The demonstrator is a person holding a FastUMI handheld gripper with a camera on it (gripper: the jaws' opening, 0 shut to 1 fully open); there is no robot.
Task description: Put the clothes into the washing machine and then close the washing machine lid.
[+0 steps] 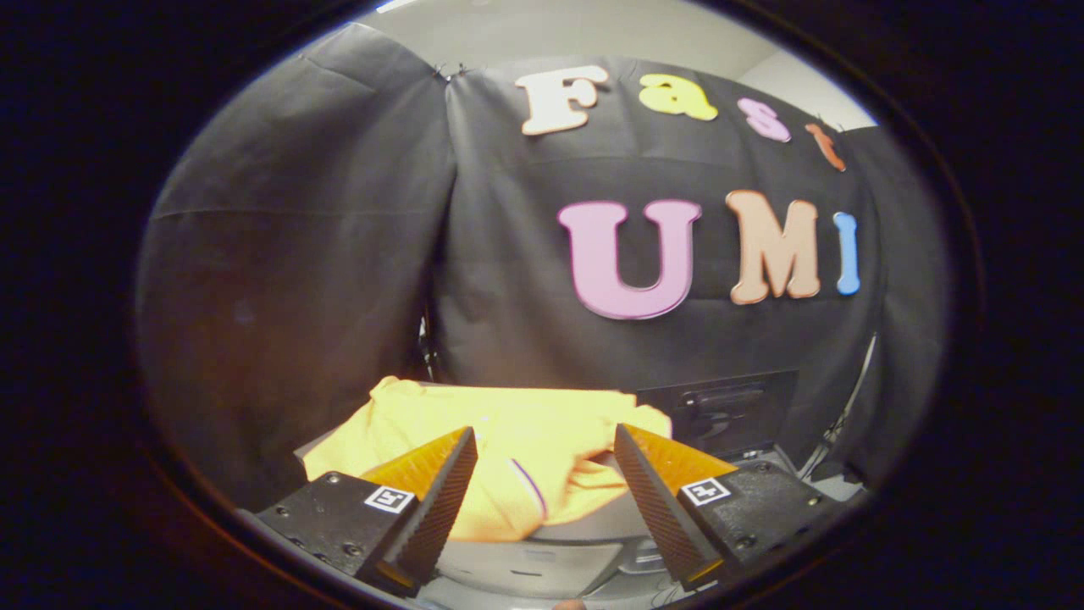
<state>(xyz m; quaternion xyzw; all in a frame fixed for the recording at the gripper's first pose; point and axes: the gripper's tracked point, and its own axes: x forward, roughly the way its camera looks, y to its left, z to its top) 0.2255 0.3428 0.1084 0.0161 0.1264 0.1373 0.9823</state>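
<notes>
A: Biggest thing first. Where's the washer (542, 566)?

B: Low down, under and between the fingers. A pale curved top shows there. I can't tell whether that part is the lid or the rim, nor whether the lid is up or down.

A: And the dark box (720, 411) behind?

B: Beyond the right finger, against the booth wall, with a recessed handle. What it is, I can't say.

A: The clothes?

B: One yellow garment (508, 445), crumpled, lying on top of the washer, just ahead of the fingers and partly between them. It spreads wide rather than hanging down into a drum, so I'd judge it isn't inside yet.

A: The gripper (546, 449)?

B: Fingers spread wide, pinching nothing. The tips sit over the cloth on either side; whether they touch it, I can't tell.

A: So how far along?

B: Early, I'd say. The garment looks ungrasped and not loaded, and the lid not closed. What's left, by my reading, is nearly all of it: pinch the cloth, get it into the drum, then shut the lid.
</notes>
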